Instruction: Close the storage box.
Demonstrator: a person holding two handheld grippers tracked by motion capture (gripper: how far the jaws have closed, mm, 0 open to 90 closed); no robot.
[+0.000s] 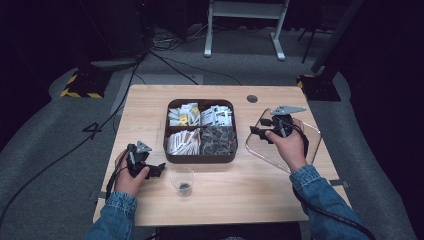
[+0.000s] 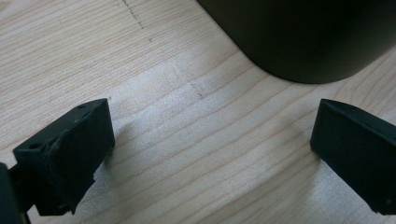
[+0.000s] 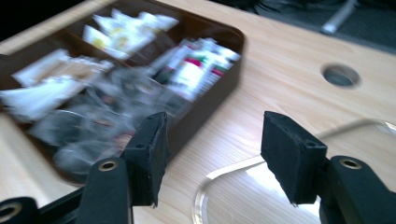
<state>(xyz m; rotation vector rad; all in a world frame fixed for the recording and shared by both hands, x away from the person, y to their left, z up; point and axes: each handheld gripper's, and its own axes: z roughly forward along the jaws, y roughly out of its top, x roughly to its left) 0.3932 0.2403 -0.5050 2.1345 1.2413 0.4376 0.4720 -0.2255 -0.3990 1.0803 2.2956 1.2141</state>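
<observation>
The left gripper (image 1: 159,169) rests on the table (image 1: 150,105) with its jaws wide and nothing in them. Just beside it stands one clear cup (image 1: 182,180). The one brown box (image 1: 200,131), with four parts full of packets, sits in the middle. The right gripper (image 1: 256,131), wide and empty, hangs over one clear tray (image 1: 310,131). It could bump the box's side if it swings in too low.

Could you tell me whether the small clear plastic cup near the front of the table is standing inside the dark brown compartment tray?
No, the small clear plastic cup stands on the wooden table, in front of the dark brown compartment tray.
</observation>
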